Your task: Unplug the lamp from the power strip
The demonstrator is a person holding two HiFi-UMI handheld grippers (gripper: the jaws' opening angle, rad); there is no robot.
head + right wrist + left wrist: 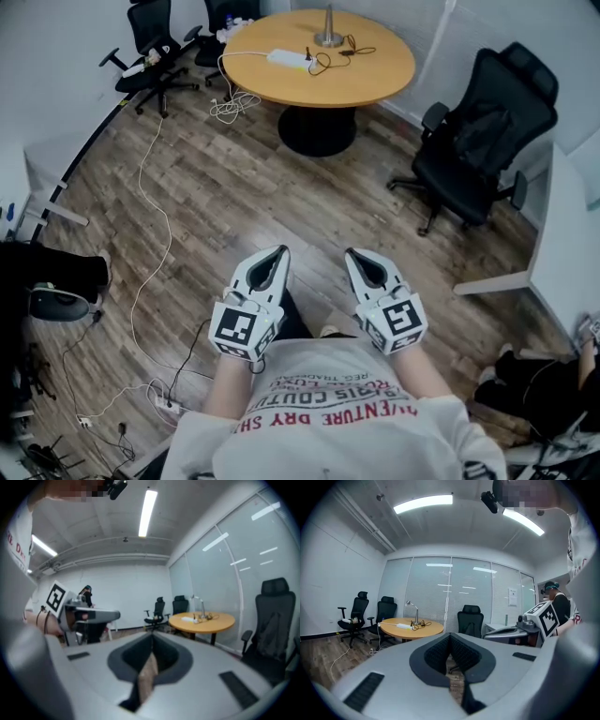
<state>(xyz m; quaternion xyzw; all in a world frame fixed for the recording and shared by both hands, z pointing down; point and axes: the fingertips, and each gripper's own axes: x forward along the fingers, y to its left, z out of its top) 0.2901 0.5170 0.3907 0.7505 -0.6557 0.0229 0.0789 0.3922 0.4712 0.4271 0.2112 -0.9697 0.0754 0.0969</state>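
Across the room, on the round table (375,89), the power strip (288,58) lay towards the left, its white cord (230,101) dropping off the edge to the floor; just right of it sat a tangle of black lead (330,58); right again stood the lamp (328,37), upright, only base and stem showing; which plug was the lamp's could not be told from so far off. Close to the person's chest, the left gripper (278,251) had its jaws pressed together on nothing; the right gripper (354,253), beside it but apart, was likewise closed and empty. The step looked to be the approach, with nothing yet unplugged; done well, it would mean walking up clear of the cord on the floor; opening both jaws before reaching; pinning the strip's body with the left; taking the plug by its body, not its lead, with the right; pulling straight out, so the strip would not slide nor the lamp tip.
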